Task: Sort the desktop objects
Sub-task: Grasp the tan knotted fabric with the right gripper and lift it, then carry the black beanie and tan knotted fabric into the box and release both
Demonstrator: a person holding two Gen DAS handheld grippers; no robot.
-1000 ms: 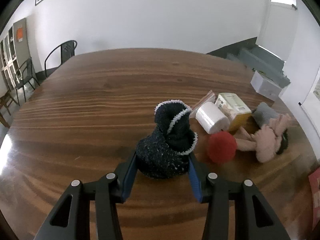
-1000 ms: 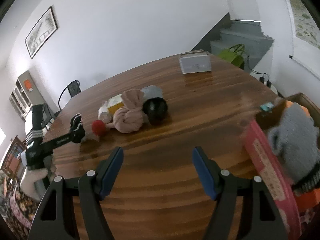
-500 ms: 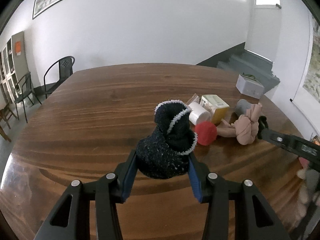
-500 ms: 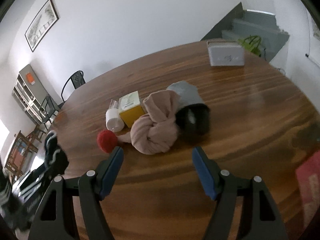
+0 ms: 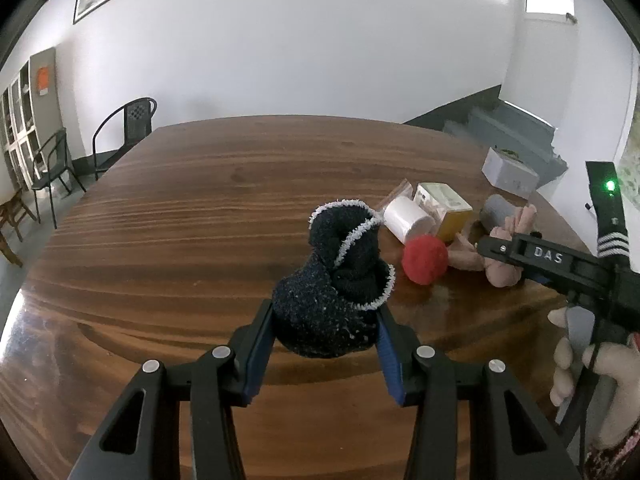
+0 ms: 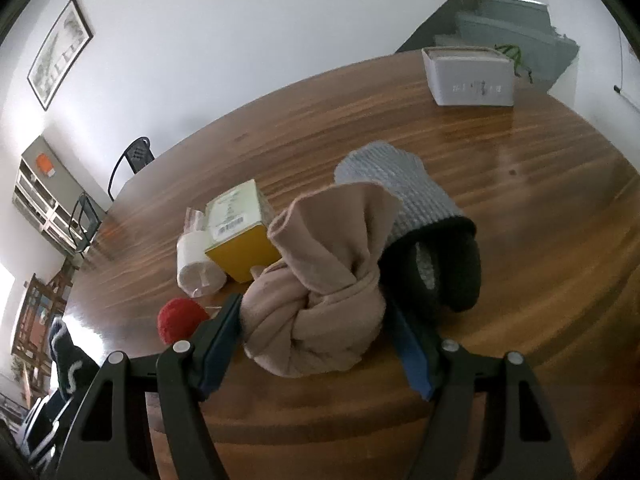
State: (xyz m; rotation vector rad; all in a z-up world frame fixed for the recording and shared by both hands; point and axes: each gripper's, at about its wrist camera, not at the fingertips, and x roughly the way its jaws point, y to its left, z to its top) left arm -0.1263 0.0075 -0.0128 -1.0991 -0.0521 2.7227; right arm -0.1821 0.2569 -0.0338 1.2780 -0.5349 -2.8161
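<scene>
My left gripper (image 5: 324, 320) is shut on a dark navy fuzzy sock bundle (image 5: 340, 276) with white trim, held just above the wooden table (image 5: 200, 220). In the right wrist view my right gripper (image 6: 314, 312) stands open astride a beige knotted cloth bundle (image 6: 320, 300), with one pad at each side of it. To its left lies a red pom-pom ball (image 6: 180, 318). A grey and black knitted sock (image 6: 420, 216) lies against the bundle on the right. From the left wrist view, the right gripper's fingers (image 5: 520, 250) reach over the beige bundle (image 5: 508, 272).
A white roll (image 6: 198, 268) and a yellow-sided box (image 6: 240, 236) lie just behind the ball. A white box (image 6: 468, 76) stands near the table's far edge. Black chairs (image 5: 124, 136) stand beyond the table on the left. A hand (image 5: 576, 360) holds the right gripper.
My right gripper has come down and forward until its jaws straddle the beige bundle. It has entered the left wrist view from the right. The left gripper still holds the navy sock.
</scene>
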